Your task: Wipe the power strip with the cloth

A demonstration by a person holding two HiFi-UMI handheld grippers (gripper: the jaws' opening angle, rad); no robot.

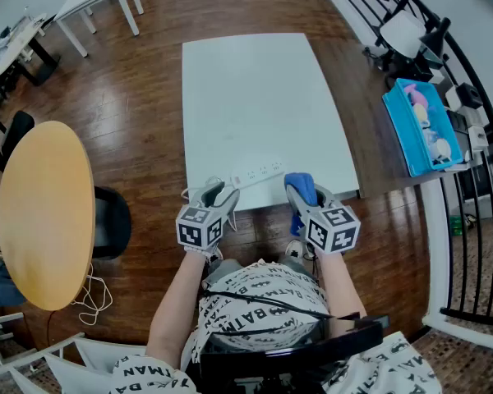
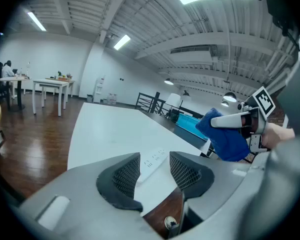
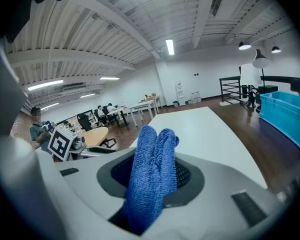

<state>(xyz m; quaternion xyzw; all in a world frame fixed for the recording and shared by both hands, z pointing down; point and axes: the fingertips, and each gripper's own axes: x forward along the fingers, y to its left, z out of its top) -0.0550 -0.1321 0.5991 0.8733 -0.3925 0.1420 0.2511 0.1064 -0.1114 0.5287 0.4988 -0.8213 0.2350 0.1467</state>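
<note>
1. Blue cloth (image 1: 301, 187) clamped tight between the pads of the right tool (image 3: 152, 181), folded over on itself and poking up past the tips.
2. Right tool hanging over the front edge of the white tabletop (image 1: 255, 89), cloth just beside the right end of the power strip (image 1: 257, 174). Touching or not, can't tell from here.
3. White power strip lying flat close to that front edge, a bit slanted, stretched across between the two tools.
4. Left tool (image 2: 155, 170) loose, jaws standing apart with nothing pinched. Left end of the strip showing through the gap, pads not pressing on it.
5. Both tools side by side and tipped slightly downward, marker cubes facing up at the head view.
6. Round the edges: brown wood floor (image 1: 140, 121) on all sides, a round table (image 1: 45, 212) in yellow off to the left, a bright blue bin (image 1: 423, 130) with some pale stuff in it off to the right.
</note>
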